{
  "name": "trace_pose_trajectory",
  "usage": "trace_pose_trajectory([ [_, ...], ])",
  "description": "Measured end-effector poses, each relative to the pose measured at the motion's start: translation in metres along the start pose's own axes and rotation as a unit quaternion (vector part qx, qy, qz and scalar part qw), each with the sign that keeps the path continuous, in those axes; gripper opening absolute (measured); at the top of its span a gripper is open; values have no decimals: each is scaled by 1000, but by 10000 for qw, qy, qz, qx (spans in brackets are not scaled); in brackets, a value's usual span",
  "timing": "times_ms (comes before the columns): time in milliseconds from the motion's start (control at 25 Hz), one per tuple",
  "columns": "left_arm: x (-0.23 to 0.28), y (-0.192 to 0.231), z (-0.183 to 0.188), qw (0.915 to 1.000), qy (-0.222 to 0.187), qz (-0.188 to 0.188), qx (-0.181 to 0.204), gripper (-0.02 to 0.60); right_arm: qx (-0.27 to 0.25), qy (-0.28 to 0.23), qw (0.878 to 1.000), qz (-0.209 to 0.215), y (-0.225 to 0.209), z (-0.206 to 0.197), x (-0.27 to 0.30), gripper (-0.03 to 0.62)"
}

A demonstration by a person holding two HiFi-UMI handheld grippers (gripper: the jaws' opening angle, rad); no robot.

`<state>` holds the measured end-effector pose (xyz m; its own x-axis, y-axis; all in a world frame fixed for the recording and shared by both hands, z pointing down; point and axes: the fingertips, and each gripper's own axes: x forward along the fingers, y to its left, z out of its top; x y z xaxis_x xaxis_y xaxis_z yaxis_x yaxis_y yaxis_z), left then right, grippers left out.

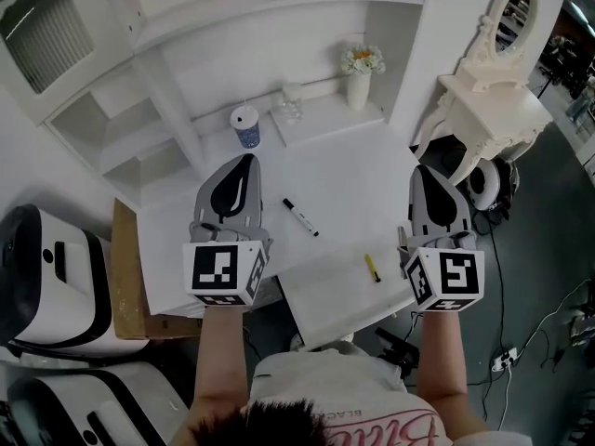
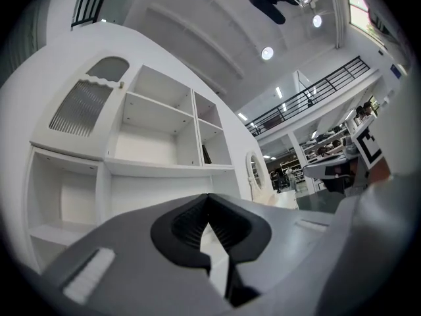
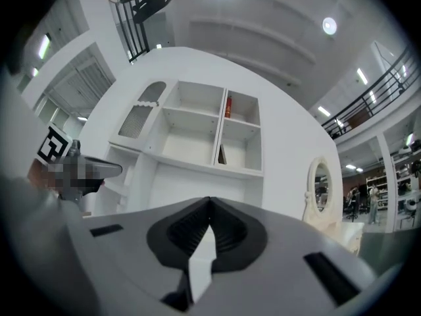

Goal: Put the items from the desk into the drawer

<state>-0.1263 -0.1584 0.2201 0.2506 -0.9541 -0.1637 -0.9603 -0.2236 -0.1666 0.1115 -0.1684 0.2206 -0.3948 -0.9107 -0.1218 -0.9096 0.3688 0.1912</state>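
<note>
hovering over the white worktop (image 1: 353, 170), left gripper (image 1: 244, 163) and right gripper (image 1: 425, 171) both have fingers together, nothing held. black marker pen (image 1: 300, 217) lies on worktop between them; small yellow stick-shaped item (image 1: 372, 268) sits in open white drawer (image 1: 325, 291).

A white desk (image 1: 372, 170) stands against a tall white shelf unit (image 2: 158, 124) of open square compartments, with an arched louvred panel (image 2: 82, 107) at its upper left. To the right of the desk stands an ornate white dressing table (image 1: 497, 105) carrying an oval mirror in a carved frame (image 1: 519, 7). The floor (image 1: 548, 249) is dark grey, with thin cables (image 1: 507, 353) trailing across it. A brown wooden board (image 1: 125, 268) lies along the desk's left edge. Overhead, round recessed lamps (image 2: 266, 53) shine from a pale ceiling. A black-railed upper gallery (image 2: 316, 91) runs across the far side of the bright hall.
</note>
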Motion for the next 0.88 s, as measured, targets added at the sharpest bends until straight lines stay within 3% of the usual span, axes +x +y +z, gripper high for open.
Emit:
trace_pose_trajectory([
  [400, -31, 55, 17, 9974, -62, 647, 314, 9, -76, -415, 9970, 650, 53, 35, 33, 8],
  [680, -58, 88, 9, 9937, 91, 1068, 324, 9, 97, -126, 9930, 1173, 91, 23, 56, 9],
  [720, -61, 91, 7, 9932, 111, 1114, 316, 9, 164, -16, 9912, 1313, 97, 19, 59, 27],
  [760, -65, 94, 6, 9927, 127, 1157, 309, 9, 232, 105, 9888, 1471, 104, 14, 62, 110],
  [800, -67, 97, 5, 9923, 140, 1196, 304, 9, 287, 224, 9861, 1621, 111, 9, 66, 231],
  [880, -72, 101, 3, 9915, 161, 1259, 293, 9, 302, 405, 9821, 1815, 123, 0, 73, 299],
])
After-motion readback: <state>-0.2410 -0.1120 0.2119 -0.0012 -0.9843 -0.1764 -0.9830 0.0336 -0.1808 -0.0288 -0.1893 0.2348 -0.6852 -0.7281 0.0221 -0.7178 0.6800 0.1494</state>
